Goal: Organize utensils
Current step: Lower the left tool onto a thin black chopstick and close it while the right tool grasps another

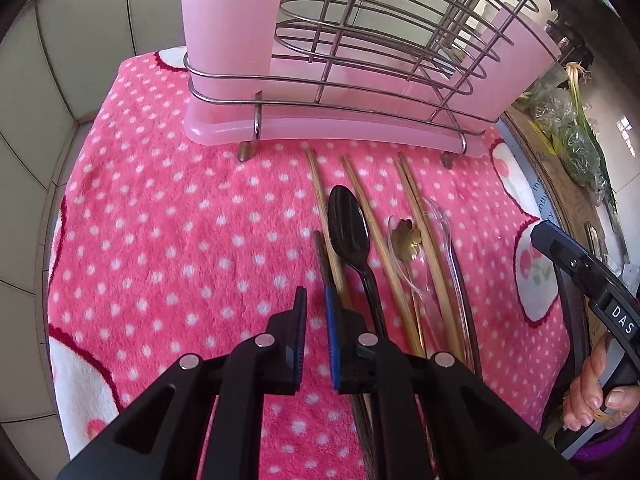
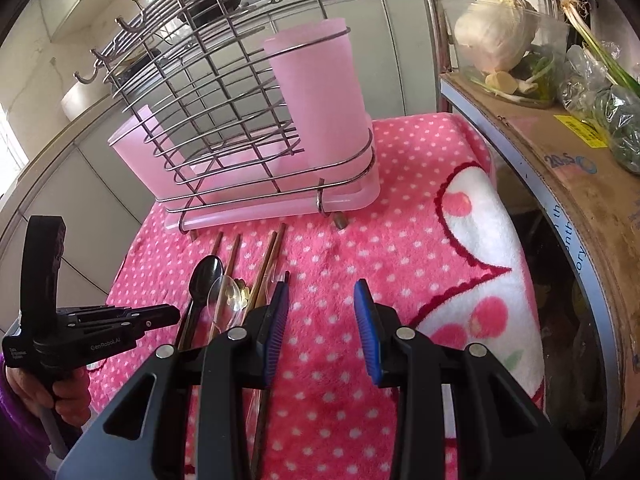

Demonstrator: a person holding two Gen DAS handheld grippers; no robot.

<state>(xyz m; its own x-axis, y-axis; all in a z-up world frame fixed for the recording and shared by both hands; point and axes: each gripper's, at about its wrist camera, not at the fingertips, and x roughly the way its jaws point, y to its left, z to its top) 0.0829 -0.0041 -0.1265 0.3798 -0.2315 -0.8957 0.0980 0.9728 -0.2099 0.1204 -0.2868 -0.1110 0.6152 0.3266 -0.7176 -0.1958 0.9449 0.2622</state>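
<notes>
A fluffy pink blanket with white polka dots and cherry patches covers the worktop, with pale tiled walls behind and to the side. Beside the blanket's edge stands a brown cardboard box bearing bagged green vegetables and a clear tub holding a pale cabbage.

At the far side of the blanket stands a chrome wire utensil rack on a translucent pink plastic drip tray. A tall frosted pink plastic cup sits in one end of the rack; nothing shows inside the cup or the wire basket.

The utensils lie in a row on the blanket just in front of the rack: light wooden chopsticks, a black plastic spoon, a small gold flower-shaped spoon and clear plastic spoons.

The left gripper hangs over the blanket just left of the row, jaws nearly closed with a narrow gap and nothing between them. The right gripper stands part-open and empty, its left finger over the chopsticks.
</notes>
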